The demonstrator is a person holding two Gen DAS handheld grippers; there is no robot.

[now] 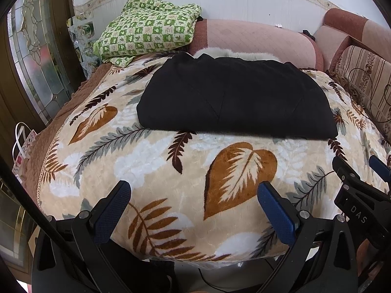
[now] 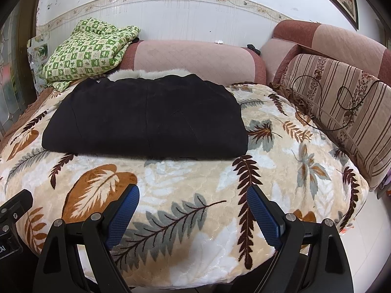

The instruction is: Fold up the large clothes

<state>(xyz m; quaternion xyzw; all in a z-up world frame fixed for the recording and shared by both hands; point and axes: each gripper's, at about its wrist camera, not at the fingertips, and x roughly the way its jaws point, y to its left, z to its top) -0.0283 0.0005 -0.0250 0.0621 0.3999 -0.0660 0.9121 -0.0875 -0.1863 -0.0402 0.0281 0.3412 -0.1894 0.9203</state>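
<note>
- Blue-padded left gripper [image 1: 194, 195]: its 2 fingers stand wide apart, holding nothing and touching nothing; it hovers above the near edge of the leaf-print blanket [image 1: 151, 161], pointing toward the far wall.
- Right gripper [image 2: 193, 199]: likewise spread wide and empty, poised over the same near edge; its black body also shows at the right margin of the left wrist view.
- Black garment [image 2: 146, 119]: folded into a compact rectangle, lying flat on the blanket toward its far side, well apart from both grippers; a strip of white fur [image 2: 146, 74] shows at its far edge.
- Green checked cloth [image 1: 146, 29]: bundled on the pink sofa back [image 2: 195, 58], beyond the garment's far left corner.
</note>
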